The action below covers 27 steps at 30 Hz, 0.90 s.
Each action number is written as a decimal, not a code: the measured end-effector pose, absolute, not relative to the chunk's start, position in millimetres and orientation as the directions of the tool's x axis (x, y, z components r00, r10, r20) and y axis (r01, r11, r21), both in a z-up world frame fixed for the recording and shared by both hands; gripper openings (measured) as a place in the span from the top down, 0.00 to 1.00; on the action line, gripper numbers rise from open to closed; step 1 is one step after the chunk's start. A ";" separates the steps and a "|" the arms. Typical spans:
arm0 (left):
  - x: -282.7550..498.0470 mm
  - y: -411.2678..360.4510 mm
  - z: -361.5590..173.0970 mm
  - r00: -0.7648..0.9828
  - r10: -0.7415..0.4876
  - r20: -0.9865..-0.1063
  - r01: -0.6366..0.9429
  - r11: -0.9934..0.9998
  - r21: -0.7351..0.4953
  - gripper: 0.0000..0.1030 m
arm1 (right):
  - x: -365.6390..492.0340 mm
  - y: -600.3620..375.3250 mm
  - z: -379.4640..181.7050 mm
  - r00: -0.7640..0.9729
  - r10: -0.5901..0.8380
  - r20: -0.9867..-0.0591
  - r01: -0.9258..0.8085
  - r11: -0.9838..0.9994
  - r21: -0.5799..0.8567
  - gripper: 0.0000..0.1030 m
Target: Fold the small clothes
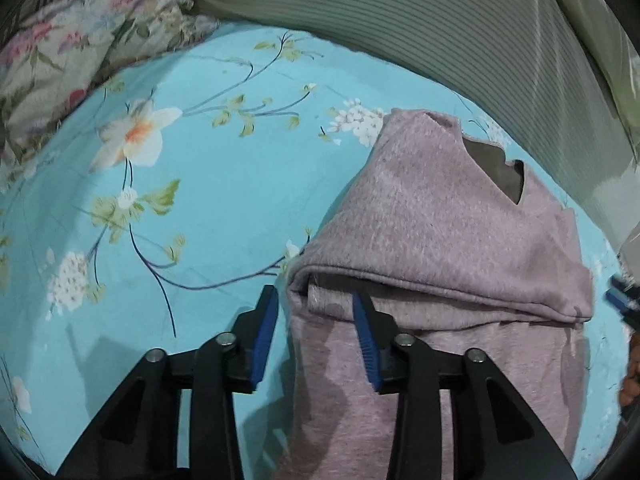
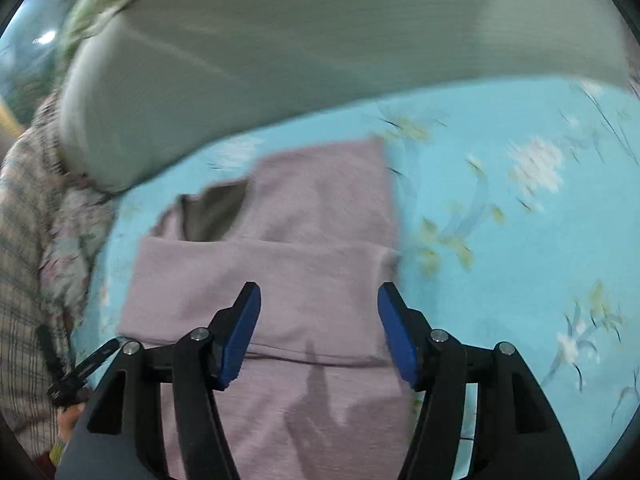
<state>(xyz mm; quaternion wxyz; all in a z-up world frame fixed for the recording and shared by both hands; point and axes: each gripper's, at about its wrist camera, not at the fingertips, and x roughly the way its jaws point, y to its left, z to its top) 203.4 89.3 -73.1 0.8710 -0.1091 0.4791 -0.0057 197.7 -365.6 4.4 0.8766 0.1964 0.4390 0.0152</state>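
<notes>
Left gripper [image 1: 316, 304] parted, nothing clamped; left edge of the mauve garment [image 1: 448, 240] between the pads, folded flap just beyond the tips. Right gripper [image 2: 318, 300] wider, empty, above the same flap. Garment's long axis directed away from the fingers toward the grey cushion [image 1: 440, 32], seemingly mid-sheet [image 1: 180, 208]; right view blurred.

I see a bed with a turquoise floral sheet [image 1: 192, 208]; a folded mauve garment [image 1: 440, 216] lies lower right, a striped pillow [image 1: 440, 28] at top, a floral quilt [image 1: 72, 40] upper left.
</notes>
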 end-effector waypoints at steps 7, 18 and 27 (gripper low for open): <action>227.1 83.1 -89.9 0.525 -0.087 -0.847 -0.074 0.986 -0.148 0.55 | 273.7 -272.1 3.0 0.487 0.454 -0.746 -0.169 0.887 0.430 0.39; 227.0 99.8 -103.0 0.531 -0.134 -0.837 -0.112 0.968 -0.226 0.55 | 405.1 -126.4 -31.6 0.227 0.582 -0.781 -0.420 0.782 0.460 0.38; 227.9 113.3 -107.1 0.557 -0.141 -0.818 -0.174 0.944 -0.281 0.53 | 434.7 -79.0 -88.2 -0.113 0.585 -0.803 -0.440 0.695 0.568 0.26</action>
